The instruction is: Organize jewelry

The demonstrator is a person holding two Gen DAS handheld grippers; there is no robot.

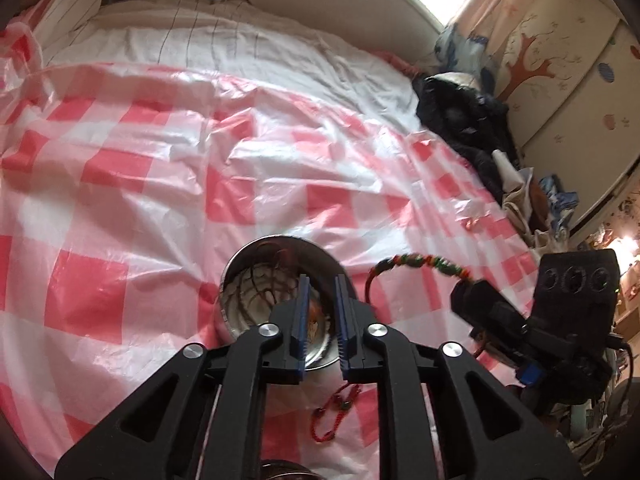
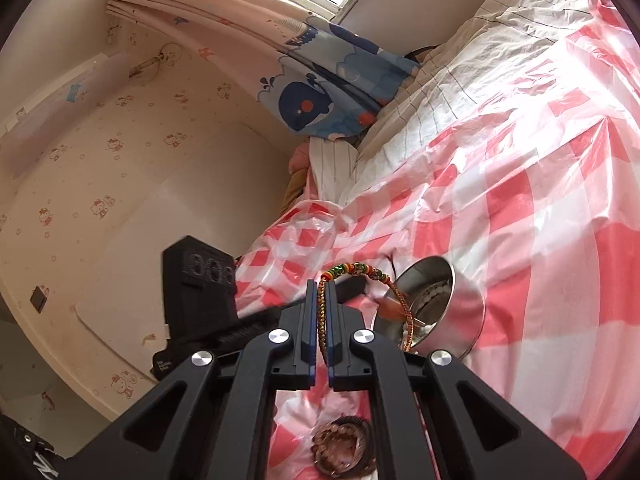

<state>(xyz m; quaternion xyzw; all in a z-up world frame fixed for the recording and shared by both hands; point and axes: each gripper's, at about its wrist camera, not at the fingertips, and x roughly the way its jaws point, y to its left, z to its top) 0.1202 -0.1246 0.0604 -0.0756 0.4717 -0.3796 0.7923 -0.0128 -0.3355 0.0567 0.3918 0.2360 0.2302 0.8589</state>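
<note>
Steel bowl (image 1: 256, 280) sits on the pink-checked plastic sheet (image 1: 120, 184), already holding coiled strands; left gripper (image 1: 322, 320) hangs just over its near rim, jaws a narrow gap apart, nothing visibly between the pads. Risk: a blue finger clips the rim and tips the light bowl on the soft bed. Red cord bracelet (image 1: 334, 410) lies loose below, easily snagged or dragged. Further right, the right gripper (image 1: 472, 294) is clamped on the multicoloured beaded bracelet (image 1: 420, 264), the loop hanging free beside the bowl. Risk: released too early, the loop lands on slick plastic and slides; both tools may collide over the bowl
</note>
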